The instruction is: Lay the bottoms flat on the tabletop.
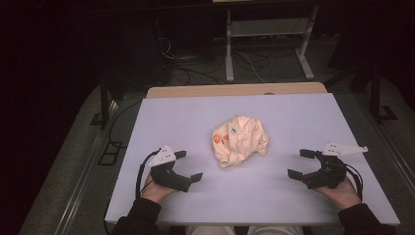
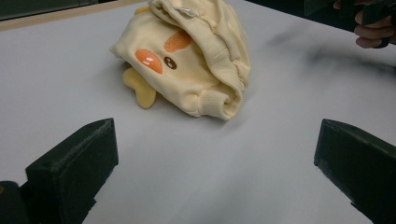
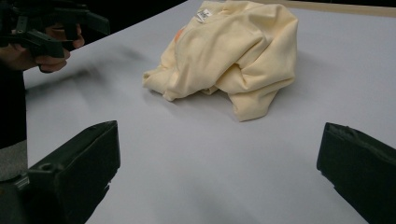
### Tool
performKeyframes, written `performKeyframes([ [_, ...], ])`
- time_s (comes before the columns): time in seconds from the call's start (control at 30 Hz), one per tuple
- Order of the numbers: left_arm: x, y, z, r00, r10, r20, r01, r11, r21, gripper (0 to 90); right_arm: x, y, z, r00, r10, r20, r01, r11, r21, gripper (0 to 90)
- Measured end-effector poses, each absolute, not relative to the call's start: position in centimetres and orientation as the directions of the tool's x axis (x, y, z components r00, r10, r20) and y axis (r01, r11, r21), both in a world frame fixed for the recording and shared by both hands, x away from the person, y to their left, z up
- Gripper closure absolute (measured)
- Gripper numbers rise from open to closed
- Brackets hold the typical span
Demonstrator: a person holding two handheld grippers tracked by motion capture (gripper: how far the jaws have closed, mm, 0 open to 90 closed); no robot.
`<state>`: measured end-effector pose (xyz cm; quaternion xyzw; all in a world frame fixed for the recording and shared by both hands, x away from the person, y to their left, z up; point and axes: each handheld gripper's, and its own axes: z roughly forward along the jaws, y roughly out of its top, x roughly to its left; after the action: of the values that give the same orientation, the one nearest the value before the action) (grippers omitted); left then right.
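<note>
A crumpled pale-yellow garment (image 1: pixel 240 140) with orange patches lies bunched near the middle of the white table top (image 1: pixel 274 196). In the left gripper view the garment (image 2: pixel 196 60) shows an orange-and-brown face print and a ribbed cuff. From the right gripper view the garment (image 3: pixel 233 51) shows its plain side and a small label. My left gripper (image 1: pixel 188 165) rests at the near left, open, jaws wide apart with nothing between them. Over at the near right my right gripper (image 1: pixel 299 163) is likewise open and empty. Both point toward the garment, a short way off it.
A wooden strip (image 1: pixel 235 90) edges the table's far side. Beyond it stand a metal frame (image 1: pixel 266 39) and loose cables (image 1: pixel 195 68) on a dark floor. The other hand and its gripper (image 3: pixel 46 28) appear far off in each gripper view.
</note>
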<state>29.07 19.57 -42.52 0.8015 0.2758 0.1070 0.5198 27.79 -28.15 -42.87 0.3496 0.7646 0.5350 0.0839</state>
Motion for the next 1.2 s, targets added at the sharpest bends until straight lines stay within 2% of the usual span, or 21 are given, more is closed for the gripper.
performKeyframes([
  [0.87,28.6,19.5,-42.1,0.83,0.551,-0.085,0.316,-0.339,0.886,0.0,27.6,-28.4,-42.6,-0.724,0.644,0.247,0.452,0.173,0.875,0.0],
  [1.2,29.0,19.5,-40.7,0.831,0.553,-0.061,0.296,-0.346,0.89,0.0,27.6,-27.9,-41.3,-0.729,0.642,0.24,0.449,0.183,0.874,0.0],
])
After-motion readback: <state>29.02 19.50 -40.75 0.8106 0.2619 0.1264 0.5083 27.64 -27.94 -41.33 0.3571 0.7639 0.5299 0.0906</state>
